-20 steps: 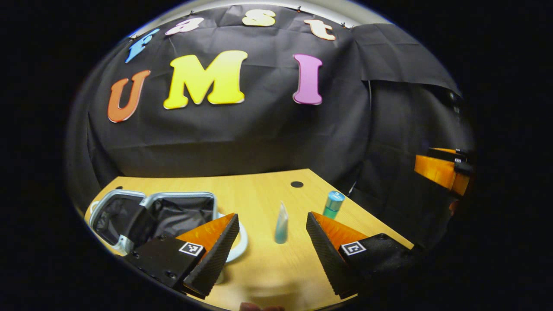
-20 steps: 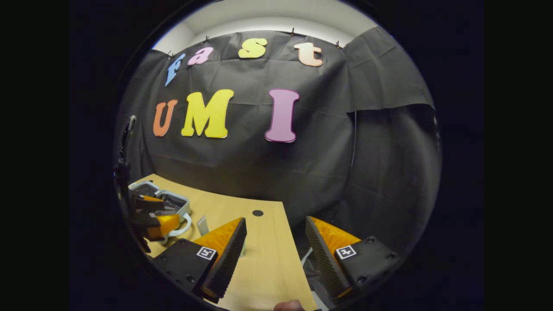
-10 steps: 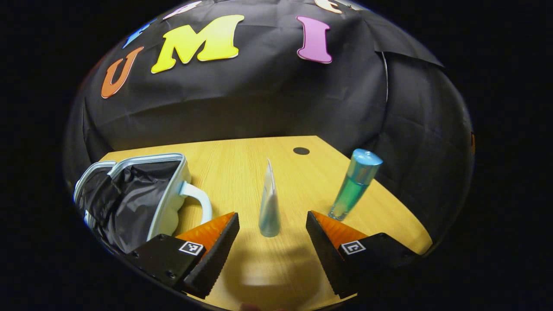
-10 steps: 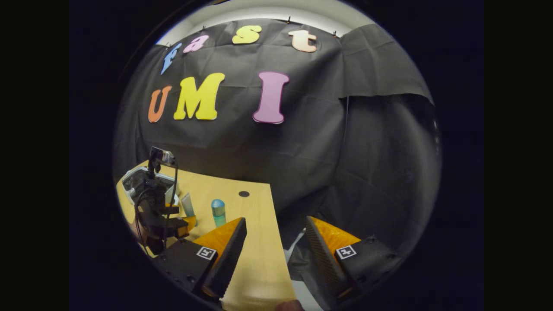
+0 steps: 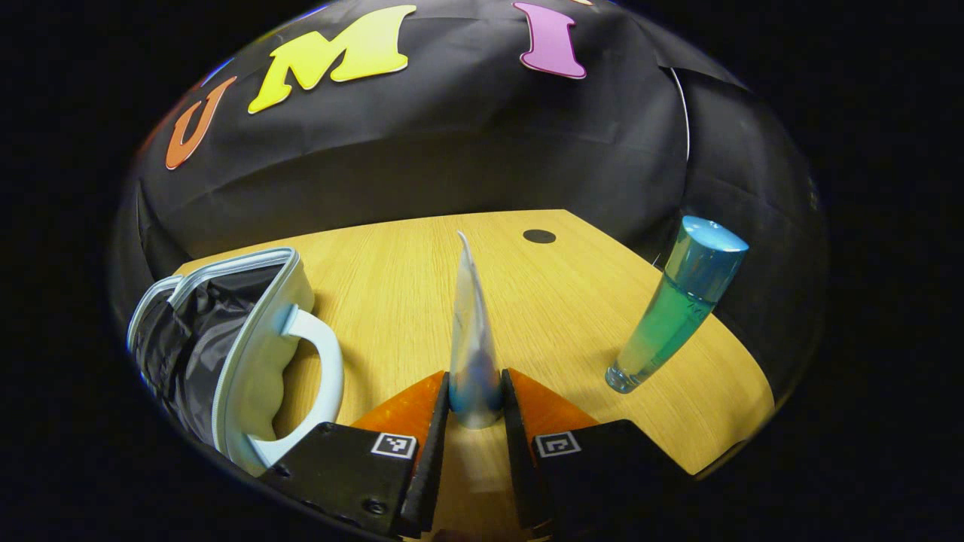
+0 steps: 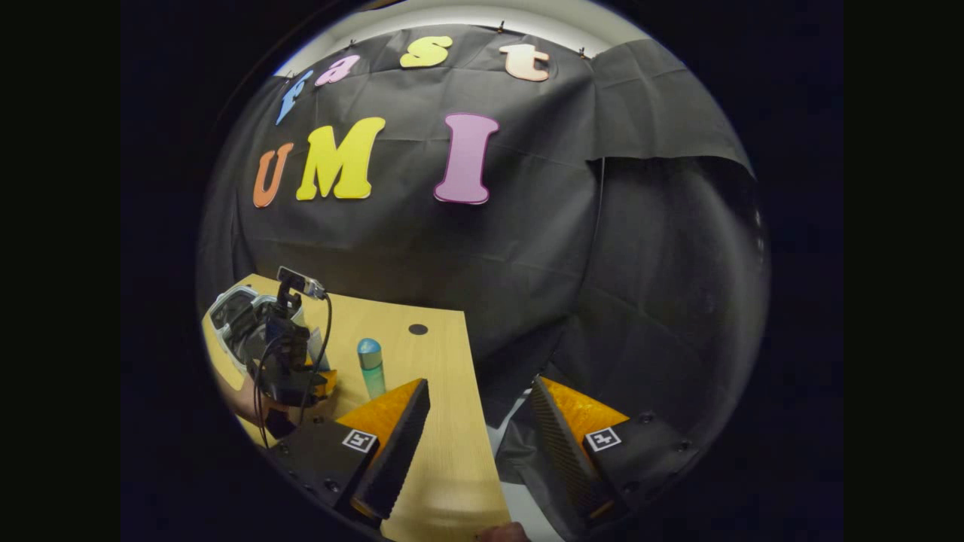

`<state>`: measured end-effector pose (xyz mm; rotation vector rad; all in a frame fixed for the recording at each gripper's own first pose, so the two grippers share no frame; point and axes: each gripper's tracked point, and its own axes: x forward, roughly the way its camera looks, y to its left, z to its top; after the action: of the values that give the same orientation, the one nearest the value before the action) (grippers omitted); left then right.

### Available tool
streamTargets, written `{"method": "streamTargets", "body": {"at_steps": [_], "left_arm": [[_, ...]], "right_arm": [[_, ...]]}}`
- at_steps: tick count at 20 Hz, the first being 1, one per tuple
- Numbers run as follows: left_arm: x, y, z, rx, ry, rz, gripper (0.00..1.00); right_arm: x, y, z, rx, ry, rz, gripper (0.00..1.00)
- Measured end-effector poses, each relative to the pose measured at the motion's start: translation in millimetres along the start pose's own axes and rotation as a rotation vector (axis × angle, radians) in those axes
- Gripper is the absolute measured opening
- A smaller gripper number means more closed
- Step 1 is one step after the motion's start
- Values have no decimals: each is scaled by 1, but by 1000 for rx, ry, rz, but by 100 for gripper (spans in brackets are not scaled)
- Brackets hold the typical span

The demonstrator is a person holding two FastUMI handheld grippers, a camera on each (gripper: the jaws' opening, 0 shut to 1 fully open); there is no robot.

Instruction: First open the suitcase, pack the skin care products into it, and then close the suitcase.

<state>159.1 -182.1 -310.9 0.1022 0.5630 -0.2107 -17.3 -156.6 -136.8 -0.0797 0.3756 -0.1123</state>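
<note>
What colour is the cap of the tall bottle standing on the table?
Light blue, above a green body; the bottle shows best in the left gripper view.

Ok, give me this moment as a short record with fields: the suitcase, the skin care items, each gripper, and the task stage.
suitcase: open on the table, dark lining showing
tube: upright, clamped near its base
bottle: blue-green, standing free on the table, to the tube's right in the left gripper view
left gripper: shut on the tube
right gripper: open, empty, off the table's edge
stage: suitcase opened, nothing visibly packed yet
</note>
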Motion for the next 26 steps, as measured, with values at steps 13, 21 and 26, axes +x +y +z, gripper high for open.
{"method": "streamTargets", "body": {"at_steps": [13,21,26], "left_arm": [[-102,7,38,-132,5,-158,33],[-196,80,39,-222,20,-19,32],[-236,141,33,-273,14,99,32]], "right_arm": [[55,106,-55,54,98,249,81],[142,177,-99,75,211,334,82],[172,182,-112,93,271,307,75]]}}
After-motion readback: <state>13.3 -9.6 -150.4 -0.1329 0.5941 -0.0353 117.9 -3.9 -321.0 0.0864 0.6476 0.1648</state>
